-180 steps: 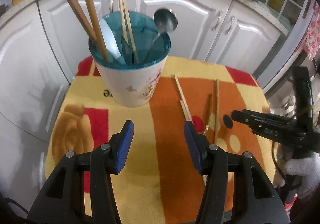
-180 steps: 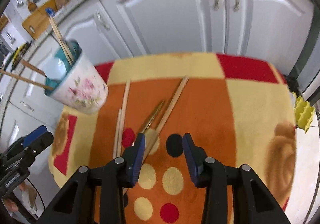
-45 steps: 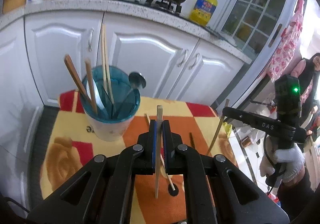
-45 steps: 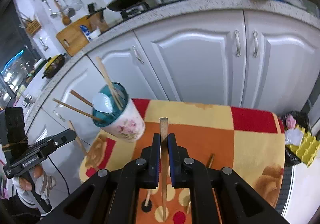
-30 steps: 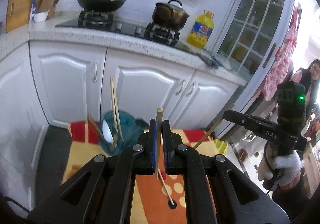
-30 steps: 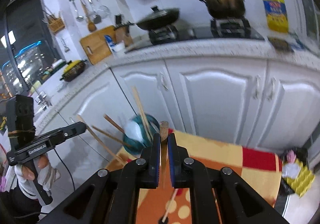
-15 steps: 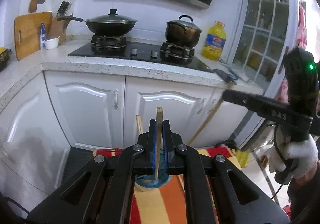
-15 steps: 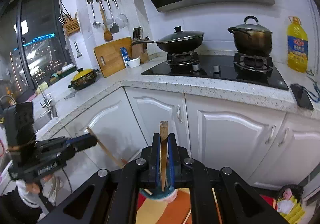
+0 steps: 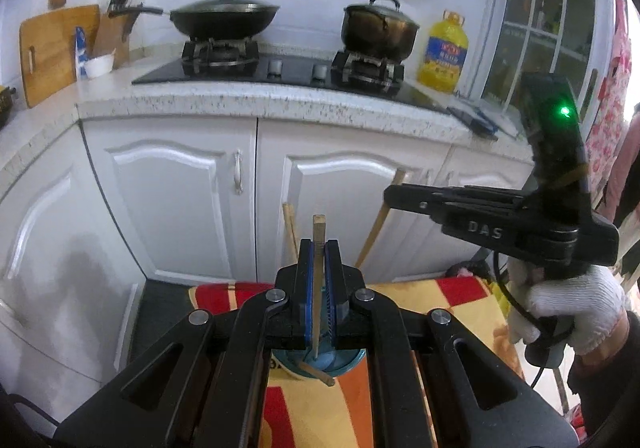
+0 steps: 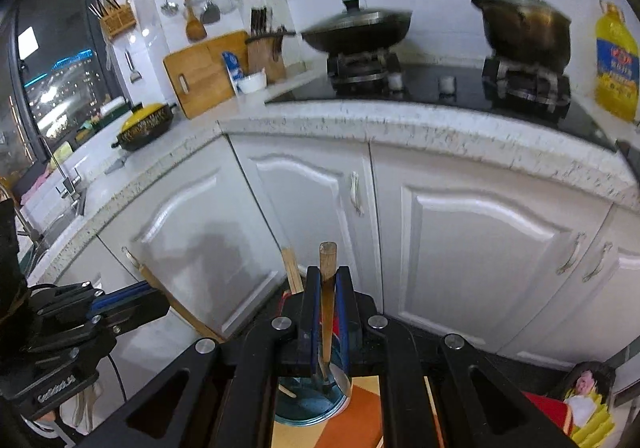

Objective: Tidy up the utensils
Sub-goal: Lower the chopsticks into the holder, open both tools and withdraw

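Observation:
My left gripper (image 9: 319,248) is shut on a pale wooden chopstick (image 9: 318,268) held upright, its lower end over the teal-lined utensil cup (image 9: 320,362) below the jaws. My right gripper (image 10: 328,276) is shut on a brown wooden utensil handle (image 10: 327,288), also upright above the same cup (image 10: 312,400). The right gripper also shows in the left wrist view (image 9: 394,194), gripping its stick (image 9: 376,226). The left gripper appears in the right wrist view (image 10: 160,298). More chopsticks (image 9: 290,226) stand in the cup.
The cup stands on a small table with a yellow, orange and red cloth (image 9: 460,304). White cabinet doors (image 9: 180,200) and a speckled countertop (image 9: 280,100) with stove, pans and an oil bottle (image 9: 442,54) lie behind. A gloved hand (image 9: 560,300) holds the right gripper.
Both grippers have stayed raised and tilted level with sticks held upright; the cup now shows directly beneath each pair of jaws. The right gripper has come closer to the left one.

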`<state>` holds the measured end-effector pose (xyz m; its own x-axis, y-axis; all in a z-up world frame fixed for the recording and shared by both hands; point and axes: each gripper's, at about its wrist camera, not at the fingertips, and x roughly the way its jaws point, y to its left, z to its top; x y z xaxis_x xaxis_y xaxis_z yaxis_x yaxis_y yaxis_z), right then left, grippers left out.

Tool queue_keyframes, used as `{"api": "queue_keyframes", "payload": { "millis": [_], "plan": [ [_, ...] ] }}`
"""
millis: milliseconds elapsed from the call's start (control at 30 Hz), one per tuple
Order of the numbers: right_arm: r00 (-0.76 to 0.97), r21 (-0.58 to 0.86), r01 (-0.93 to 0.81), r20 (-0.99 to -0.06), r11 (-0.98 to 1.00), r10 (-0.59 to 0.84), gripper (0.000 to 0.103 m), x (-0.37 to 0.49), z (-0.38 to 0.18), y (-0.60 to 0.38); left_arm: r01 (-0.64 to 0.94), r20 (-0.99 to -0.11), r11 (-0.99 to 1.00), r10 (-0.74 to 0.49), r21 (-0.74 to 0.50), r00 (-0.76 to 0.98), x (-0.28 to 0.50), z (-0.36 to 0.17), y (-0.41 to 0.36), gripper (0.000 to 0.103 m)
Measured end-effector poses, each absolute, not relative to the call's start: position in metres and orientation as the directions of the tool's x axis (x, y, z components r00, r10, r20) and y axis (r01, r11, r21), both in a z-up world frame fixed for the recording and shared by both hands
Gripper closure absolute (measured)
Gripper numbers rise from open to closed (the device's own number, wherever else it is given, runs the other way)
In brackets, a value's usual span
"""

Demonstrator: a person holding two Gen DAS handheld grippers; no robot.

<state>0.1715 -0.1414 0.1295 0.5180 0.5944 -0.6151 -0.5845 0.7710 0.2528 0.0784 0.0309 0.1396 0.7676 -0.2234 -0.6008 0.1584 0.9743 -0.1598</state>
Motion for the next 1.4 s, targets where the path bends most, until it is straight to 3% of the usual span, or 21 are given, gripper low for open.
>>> {"api": "queue_keyframes", "payload": {
  "millis": [367,400,433,500,567,633,833,1067,1400],
  "plan": [
    [0.398,0.355,-0.55,-0.685,0.756,0.611,0.096,0.195,0.064,-0.128,0.12,-0.669,0.977,-0.208,-0.176,0.714,0.093,0.097,0.028,0.099],
    [0.399,0.359,-0.55,-0.68,0.754,0.615,0.09,0.193,0.064,-0.13,0.115,-0.671,0.976,-0.212,-0.187,0.711,0.093,0.097,0.029,0.099],
    [0.401,0.359,-0.551,-0.677,0.753,0.617,0.077,0.191,0.065,-0.132,0.109,-0.671,0.975,-0.213,-0.194,0.71,0.093,0.097,0.03,0.099],
    [0.411,0.36,-0.551,-0.668,0.753,0.621,0.069,0.185,0.067,-0.139,0.099,-0.672,0.973,-0.216,-0.208,0.708,0.091,0.098,0.032,0.098],
    [0.415,0.371,-0.544,-0.661,0.753,0.625,0.069,0.179,0.068,-0.147,0.093,-0.67,0.973,-0.212,-0.209,0.712,0.089,0.101,0.033,0.093],
    [0.413,0.385,-0.535,-0.657,0.752,0.631,0.069,0.175,0.067,-0.154,0.088,-0.664,0.972,-0.214,-0.219,0.716,0.084,0.104,0.034,0.077],
    [0.424,0.384,-0.511,-0.666,0.769,0.614,0.069,0.148,0.061,-0.17,0.073,-0.634,0.97,-0.207,-0.231,0.745,0.061,0.12,0.034,0.062],
    [0.467,0.351,-0.479,-0.674,0.804,0.572,0.068,0.114,0.057,-0.184,0.054,-0.6,0.98,-0.161,-0.193,0.783,0.024,0.127,0.024,0.056],
    [0.504,0.306,-0.404,-0.712,0.862,0.489,0.067,0.088,0.036,-0.207,0.021,-0.646,0.992,-0.099,-0.128,0.757,-0.003,0.09,-0.003,0.056]
  ]
}}
